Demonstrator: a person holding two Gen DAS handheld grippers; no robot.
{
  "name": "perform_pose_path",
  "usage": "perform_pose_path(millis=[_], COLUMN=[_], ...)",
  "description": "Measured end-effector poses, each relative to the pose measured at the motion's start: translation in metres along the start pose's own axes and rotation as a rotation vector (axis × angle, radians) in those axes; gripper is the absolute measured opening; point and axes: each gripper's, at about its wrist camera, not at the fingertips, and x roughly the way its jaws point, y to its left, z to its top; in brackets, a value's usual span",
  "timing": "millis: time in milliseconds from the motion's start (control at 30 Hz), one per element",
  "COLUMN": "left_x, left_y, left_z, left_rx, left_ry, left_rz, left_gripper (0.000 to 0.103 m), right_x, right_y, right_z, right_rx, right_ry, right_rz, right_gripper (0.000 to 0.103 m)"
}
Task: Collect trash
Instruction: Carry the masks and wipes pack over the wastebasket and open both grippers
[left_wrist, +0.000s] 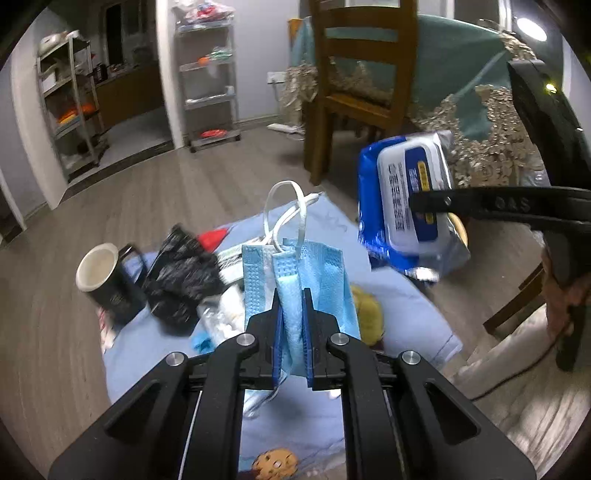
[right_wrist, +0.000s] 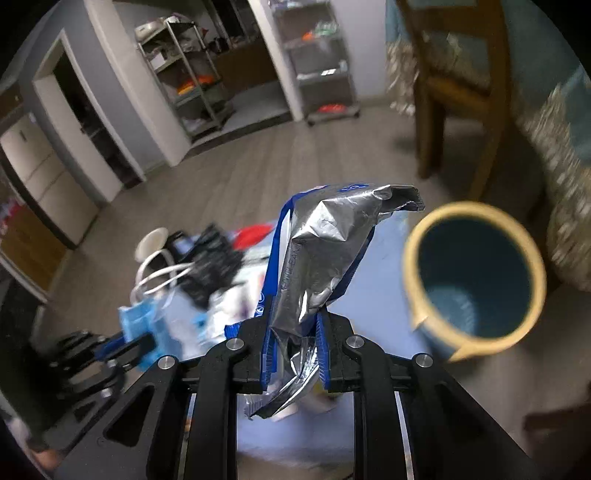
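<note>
My left gripper (left_wrist: 292, 295) is shut on a blue face mask (left_wrist: 325, 273) with white ear loops, held above a light blue cloth (left_wrist: 406, 306) on the floor. My right gripper (right_wrist: 293, 321) is shut on a blue and silver wet-wipe pack (right_wrist: 325, 243); it also shows in the left wrist view (left_wrist: 402, 210), held up at the right. The mask and left gripper (right_wrist: 147, 339) appear at the lower left of the right wrist view. More trash lies on the cloth: a black plastic bag (left_wrist: 181, 273), a black paper cup (left_wrist: 107, 280), white wrappers (left_wrist: 221, 317).
A blue bin with a yellow rim (right_wrist: 476, 280) stands right of the cloth. A wooden chair (left_wrist: 362, 85) and a table with a teal lace-edged cloth (left_wrist: 469, 92) are behind. Metal shelf racks (left_wrist: 210, 81) stand by the far wall. A yellow item (left_wrist: 369, 314) lies on the cloth.
</note>
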Motion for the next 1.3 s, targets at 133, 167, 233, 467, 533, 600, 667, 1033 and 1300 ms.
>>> perform_pose_path(millis=[133, 167, 233, 467, 533, 600, 667, 1033, 1300], left_x=[0.018, 0.023, 0.032, 0.077, 0.091, 0.104, 0.115, 0.195, 0.201], left_y=[-0.023, -0.026, -0.034, -0.070, -0.082, -0.093, -0.106, -0.145, -0.151], left_z=[0.026, 0.032, 0.041, 0.070, 0.075, 0.080, 0.084, 0.100, 0.116], left_rx=[0.046, 0.049, 0.053, 0.101, 0.116, 0.144, 0.176, 0.215, 0.211], left_ry=[-0.001, 0.000, 0.002, 0.031, 0.050, 0.059, 0.060, 0.121, 0.019], left_rz=[-0.035, -0.047, -0.066, -0.125, -0.151, -0.159, -0.171, -0.227, -0.185], left_gripper=[0.008, 0.008, 0.008, 0.008, 0.008, 0.008, 0.008, 0.008, 0.060], right_x=[0.005, 0.007, 0.018, 0.042, 0.047, 0.051, 0.056, 0.083, 0.082], right_y=[-0.042, -0.049, -0.071, -0.147, -0.173, -0.191, -0.207, -0.247, -0.250], right_z=[0.016, 0.014, 0.014, 0.024, 0.020, 0.019, 0.015, 0.004, 0.008], right_rx=[0.065, 0.090, 0.165, 0.338, 0.402, 0.440, 0.467, 0.556, 0.545], right_ry=[-0.032, -0.031, -0.013, 0.008, 0.025, 0.036, 0.052, 0.159, 0.160], right_rz=[-0.038, -0.039, -0.035, -0.134, -0.147, -0.170, -0.207, -0.278, -0.299], right_gripper=[0.021, 0.021, 0.021, 0.021, 0.021, 0.021, 0.021, 0.022, 0.055])
